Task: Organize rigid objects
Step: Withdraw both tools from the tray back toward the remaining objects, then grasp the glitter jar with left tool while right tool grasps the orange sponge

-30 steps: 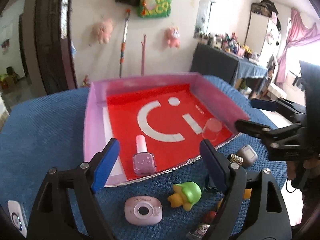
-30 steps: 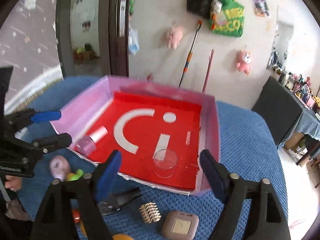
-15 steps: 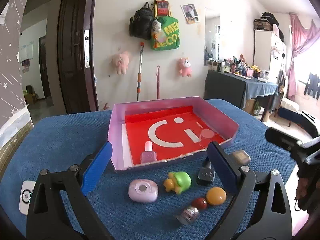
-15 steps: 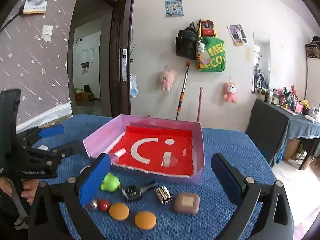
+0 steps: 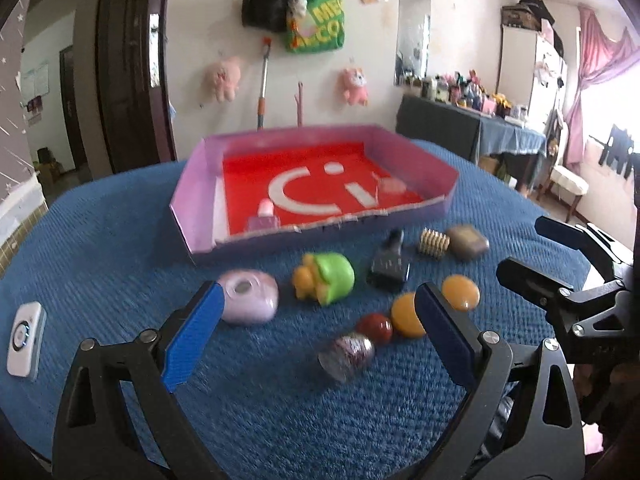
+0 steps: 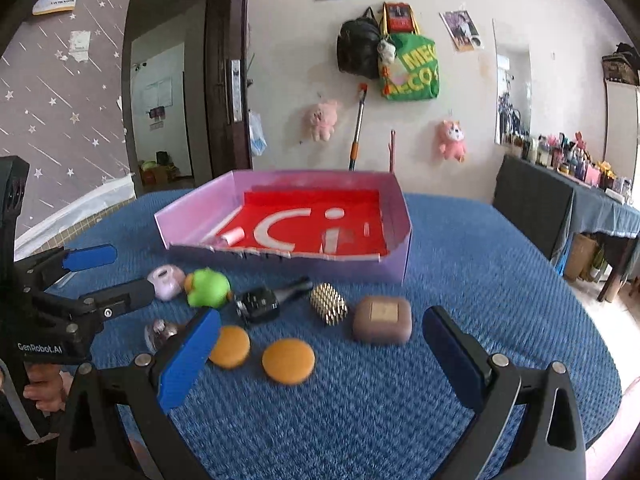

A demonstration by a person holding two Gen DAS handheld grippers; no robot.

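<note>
Both grippers have pulled back from the tray since a second ago, so the loose items now sit between you and it. Your left gripper point(image 5: 316, 336) is wide open and holds nothing; it hovers over the near row. Your right gripper point(image 6: 320, 354) is also wide open and empty, just above the two orange discs.

The pink tray point(image 6: 394, 258) with its red liner sits on the blue surface point(image 6: 480, 280), far side of the objects. Inside it: a pink nail polish bottle point(image 5: 264, 218) near the front left wall, and a clear cup point(image 5: 392, 186) toward the right, blurred.

In front of the tray, all on the surface:
- lilac case point(image 5: 248, 298), leftmost, just beside the green toy point(image 5: 326, 280)
- black watch point(image 6: 260, 304), between the toy and the gold spiky roller point(image 6: 329, 304)
- brown square case point(image 6: 382, 320), rightmost, near the roller
- two orange discs point(image 6: 288, 361), nearest row, side by side but apart
- red ball point(image 5: 375, 327), touching one disc in the left view
- clear capsule point(image 5: 347, 356), just in front of the red ball, blurred

A white remote point(image 5: 24, 340) lies well apart at the far left edge of the surface. Plush toys and a green bag point(image 6: 412, 66) hang on the wall behind.
</note>
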